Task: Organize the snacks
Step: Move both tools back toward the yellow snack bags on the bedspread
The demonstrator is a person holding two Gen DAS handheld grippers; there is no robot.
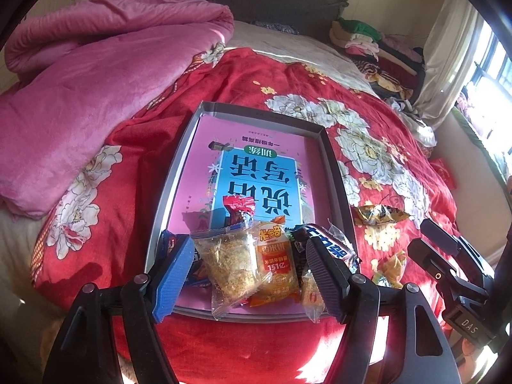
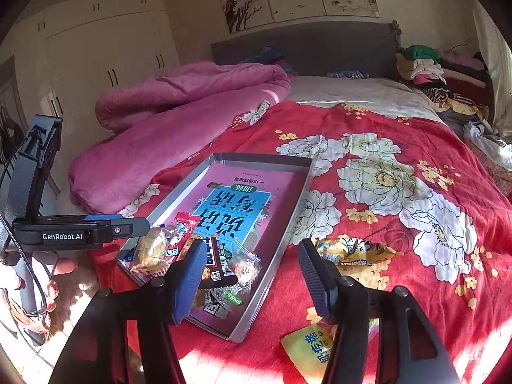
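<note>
A grey shallow tray with a pink and blue book in it lies on the red floral bedspread. Several snack packs sit at its near end: a clear pack of golden cake, an orange rice-cracker pack, a red-wrapped candy and a dark chocolate bar. My left gripper is open and empty above these packs. My right gripper is open and empty over the tray's right rim. A yellow crinkled pack and a yellow sachet lie on the bedspread to the right.
A pink quilt is heaped at the back left. Folded clothes are stacked at the back right by the grey headboard. A window and curtain stand at the right. White wardrobes line the left wall.
</note>
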